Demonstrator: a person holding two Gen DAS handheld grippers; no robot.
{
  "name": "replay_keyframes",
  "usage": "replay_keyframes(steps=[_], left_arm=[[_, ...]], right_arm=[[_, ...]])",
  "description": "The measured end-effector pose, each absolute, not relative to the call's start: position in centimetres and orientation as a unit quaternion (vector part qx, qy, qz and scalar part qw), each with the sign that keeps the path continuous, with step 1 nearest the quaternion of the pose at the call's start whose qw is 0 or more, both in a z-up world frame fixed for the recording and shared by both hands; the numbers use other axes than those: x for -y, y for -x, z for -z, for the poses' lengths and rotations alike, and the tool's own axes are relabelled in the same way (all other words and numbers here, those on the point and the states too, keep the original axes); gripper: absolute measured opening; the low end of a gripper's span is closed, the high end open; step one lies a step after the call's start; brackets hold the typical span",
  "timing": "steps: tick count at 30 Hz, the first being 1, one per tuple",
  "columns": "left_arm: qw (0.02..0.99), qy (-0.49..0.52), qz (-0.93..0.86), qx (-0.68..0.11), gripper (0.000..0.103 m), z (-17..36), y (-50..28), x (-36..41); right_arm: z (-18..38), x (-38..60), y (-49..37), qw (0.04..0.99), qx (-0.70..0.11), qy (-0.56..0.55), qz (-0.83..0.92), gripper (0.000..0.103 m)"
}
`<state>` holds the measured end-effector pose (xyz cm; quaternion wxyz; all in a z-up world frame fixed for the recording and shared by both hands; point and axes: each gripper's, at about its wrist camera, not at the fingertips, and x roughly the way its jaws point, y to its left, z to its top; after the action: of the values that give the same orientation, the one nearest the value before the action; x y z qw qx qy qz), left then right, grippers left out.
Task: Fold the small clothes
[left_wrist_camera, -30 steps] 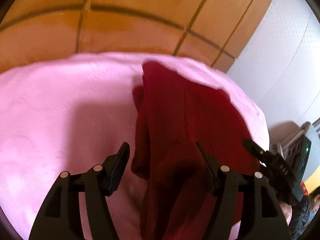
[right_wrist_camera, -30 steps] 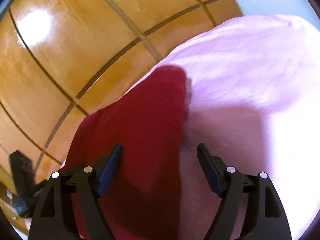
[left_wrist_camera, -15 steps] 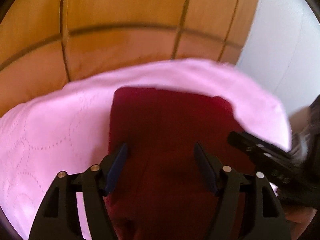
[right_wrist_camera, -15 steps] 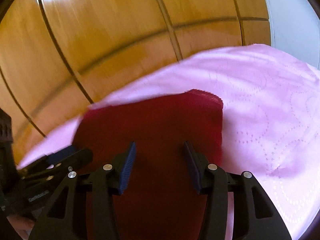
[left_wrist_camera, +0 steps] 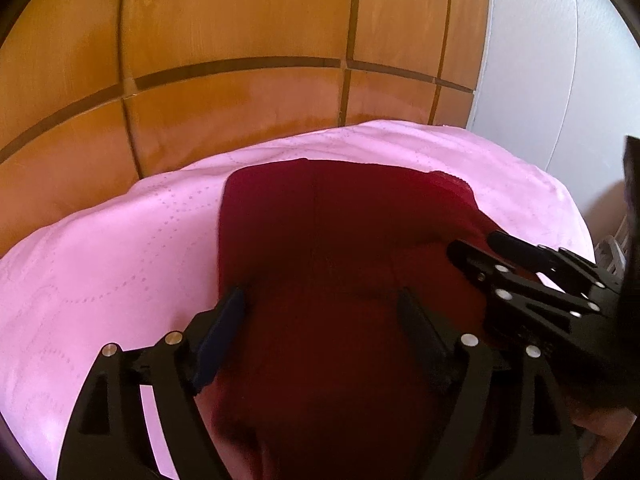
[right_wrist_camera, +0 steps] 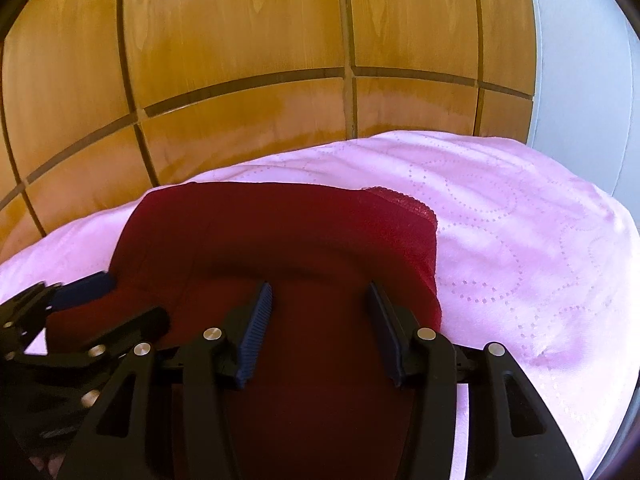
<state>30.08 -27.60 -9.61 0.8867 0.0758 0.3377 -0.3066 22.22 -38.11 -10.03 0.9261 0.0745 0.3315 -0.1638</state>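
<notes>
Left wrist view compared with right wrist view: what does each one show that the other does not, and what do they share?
Only the left wrist view shows the left gripper head-on, jaws opening over the cloth, and the right gripper from the side. Only the right wrist view shows the right gripper head-on, pads apart. Both share the dark red garment, the pink quilted cover and the wooden panels.

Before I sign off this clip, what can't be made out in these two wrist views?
- Near edge of the dark red knit garment: both views, hidden under the gripper bodies.
- How many layers it is folded into: not readable from above.
- Left gripper: jaws opening; contact with the cloth unclear in shadow.
- Right gripper: whether its pads pinch fabric, unclear.
- Pink quilted cover: cut off by the fisheye rim.
</notes>
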Motion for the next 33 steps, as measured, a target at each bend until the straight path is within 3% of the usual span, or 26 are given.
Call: replay_keyframes(steps=[1, 2, 4, 5, 6, 12, 17, 26, 33], left_arm=[[0.889, -0.068, 0.302, -0.337, 0.092, 9.3, -29.5, 27.1], [0.889, -0.053, 0.302, -0.340, 0.093, 9.2, -28.9, 26.4], [0.883, -0.022, 0.302, -0.360, 0.094, 9.2, -28.3, 25.0], [0.881, -0.004, 0.294, -0.370, 0.095, 9.1, -28.0, 24.1], [0.882, 0.011, 0.283, -0.377, 0.098, 9.1, -27.5, 23.2], [0.899, 0.015, 0.218, -0.380, 0.100, 8.6, -24.2, 20.4], [0.912, -0.032, 0.198, -0.359, 0.101, 7.6, -20.6, 19.8], [0.932, -0.067, 0.148, -0.325, 0.101, 5.5, -16.6, 18.9], [0.926, -0.051, 0.151, -0.341, 0.101, 4.4, -16.3, 18.3]], right_arm=[[10.0, 38.2, -22.1, 0.926, -0.330, -0.076, 0.164, 0.051], [10.0, 38.3, -22.2, 0.927, -0.329, -0.079, 0.164, 0.055], [9.7, 38.3, -21.9, 0.927, -0.330, -0.084, 0.158, 0.071], [9.5, 38.2, -21.9, 0.927, -0.331, -0.084, 0.154, 0.086], [9.2, 37.9, -21.7, 0.926, -0.335, -0.080, 0.156, 0.092], [8.1, 36.5, -17.9, 0.911, -0.351, -0.125, 0.179, 0.092], [6.7, 35.5, -13.9, 0.900, -0.352, -0.153, 0.208, 0.099], [3.4, 32.9, -9.3, 0.907, -0.338, -0.130, 0.216, 0.099], [2.0, 31.3, -6.2, 0.914, -0.312, -0.122, 0.230, 0.099]])
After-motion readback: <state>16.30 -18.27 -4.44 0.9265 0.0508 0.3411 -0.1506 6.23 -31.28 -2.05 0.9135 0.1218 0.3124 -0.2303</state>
